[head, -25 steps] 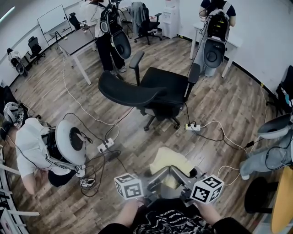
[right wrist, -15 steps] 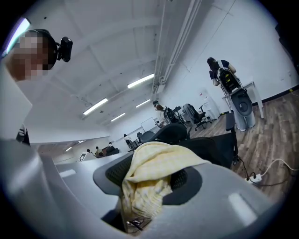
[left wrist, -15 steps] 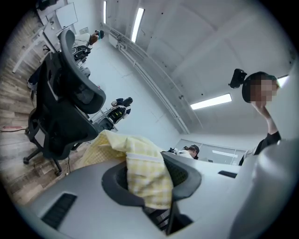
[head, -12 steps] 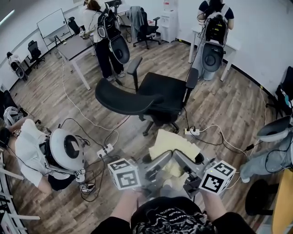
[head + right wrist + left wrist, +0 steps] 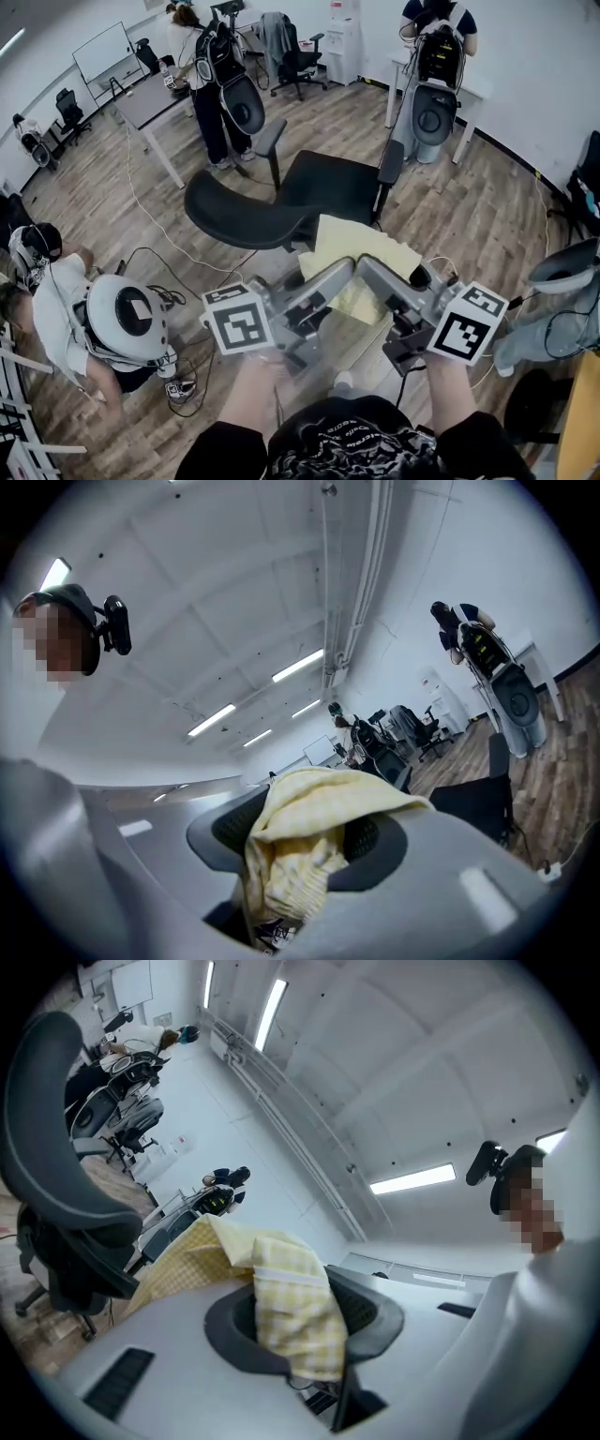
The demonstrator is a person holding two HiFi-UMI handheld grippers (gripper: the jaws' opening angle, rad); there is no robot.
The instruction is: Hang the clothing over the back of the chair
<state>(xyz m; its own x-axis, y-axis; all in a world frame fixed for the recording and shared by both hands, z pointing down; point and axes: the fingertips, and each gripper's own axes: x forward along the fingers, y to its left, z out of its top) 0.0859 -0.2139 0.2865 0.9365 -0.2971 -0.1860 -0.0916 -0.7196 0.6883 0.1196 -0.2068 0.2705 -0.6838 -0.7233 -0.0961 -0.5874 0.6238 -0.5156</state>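
From above, the head view shows the yellow clothing (image 5: 364,251) held in the air between both tongs, near the black chair (image 5: 246,201) and not yet over its curved backrest. Only the gripper views show the grips (behind them, mostly ceiling lights). The left gripper (image 5: 298,1324) has its jaws nearly closed, pinching a folded, checked edge. The right gripper (image 5: 302,850) clamps a bunched, crumpled corner. The cloth is soft, thin gingham, and the jaw pads are dark and dimpled.
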